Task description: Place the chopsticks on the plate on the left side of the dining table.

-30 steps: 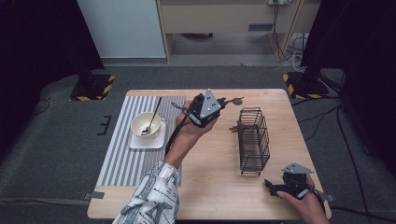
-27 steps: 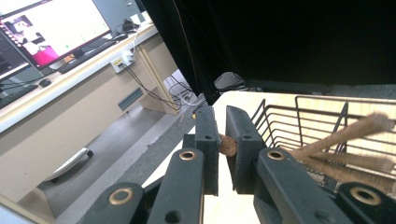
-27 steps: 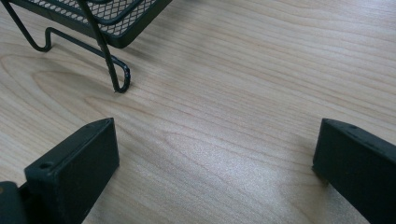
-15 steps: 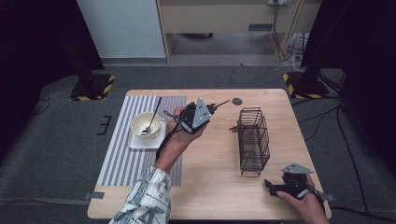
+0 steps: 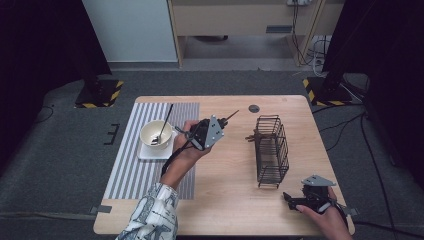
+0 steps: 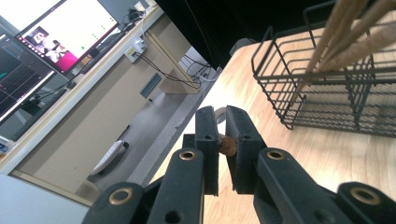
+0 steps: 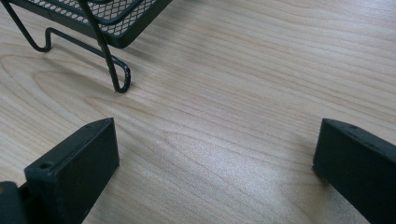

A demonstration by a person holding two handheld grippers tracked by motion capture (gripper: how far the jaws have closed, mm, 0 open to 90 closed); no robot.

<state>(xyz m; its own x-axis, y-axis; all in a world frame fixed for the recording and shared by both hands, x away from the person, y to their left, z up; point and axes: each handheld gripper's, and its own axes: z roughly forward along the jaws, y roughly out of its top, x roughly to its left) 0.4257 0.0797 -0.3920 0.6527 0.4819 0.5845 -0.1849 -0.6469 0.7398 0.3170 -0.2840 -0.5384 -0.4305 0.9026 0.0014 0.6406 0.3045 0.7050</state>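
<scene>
Wooden chopstick [image 5: 231, 117] pinched in shut left tongs [image 6: 223, 140] | right tongs [image 7: 215, 154] wide open, empty | lower tip-first into wire basket [image 5: 272, 150], upright

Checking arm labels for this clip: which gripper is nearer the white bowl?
Left. The left gripper, shut on a thin stick, is just right of the bowl; the right gripper rests open past the wire basket.

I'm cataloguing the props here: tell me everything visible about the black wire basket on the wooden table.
The black wire basket is a tall, narrow rack of thin dark metal rods with a fine mesh floor and bent wire feet. It stands upright on the light wooden table, right of centre. Brown wooden sticks lean inside, poking out. Neither gripper touches it.
</scene>
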